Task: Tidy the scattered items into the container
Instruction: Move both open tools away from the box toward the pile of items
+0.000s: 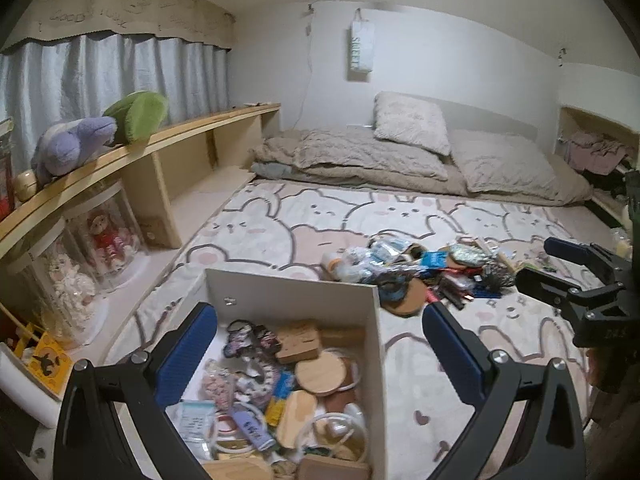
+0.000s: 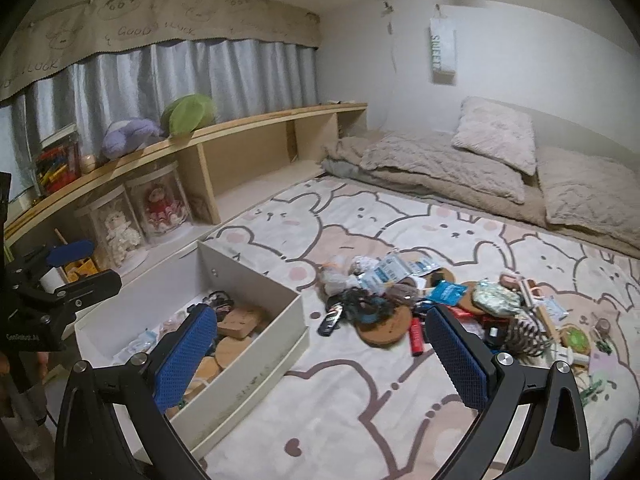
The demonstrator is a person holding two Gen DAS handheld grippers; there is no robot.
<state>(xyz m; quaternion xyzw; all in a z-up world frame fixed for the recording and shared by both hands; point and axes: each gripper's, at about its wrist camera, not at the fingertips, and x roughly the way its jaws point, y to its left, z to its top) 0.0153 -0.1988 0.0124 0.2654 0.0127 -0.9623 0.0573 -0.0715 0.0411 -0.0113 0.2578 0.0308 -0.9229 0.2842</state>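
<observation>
A white open box (image 1: 292,286) sits on the bunny-print blanket and holds wooden discs, blocks, hoops and small packets. My left gripper (image 1: 320,344) hovers open over the box with nothing between its blue pads. A pile of scattered items (image 1: 420,274) lies just beyond the box's right corner: packets, cork coasters, a red tube and a spiky hair clip. In the right wrist view the same pile (image 2: 420,300) spreads ahead and to the right, the box (image 2: 248,344) is at lower left, and my right gripper (image 2: 320,344) hangs open and empty above the blanket. The left gripper (image 2: 86,268) shows at the left edge.
A wooden shelf (image 2: 248,124) runs along the left with a purple plush (image 1: 68,144) and a green plush (image 1: 138,114) on top and dolls in clear cylinders (image 2: 160,208) below. Folded bedding and pillows (image 1: 408,148) lie at the back. The right gripper (image 1: 548,266) shows at the right edge.
</observation>
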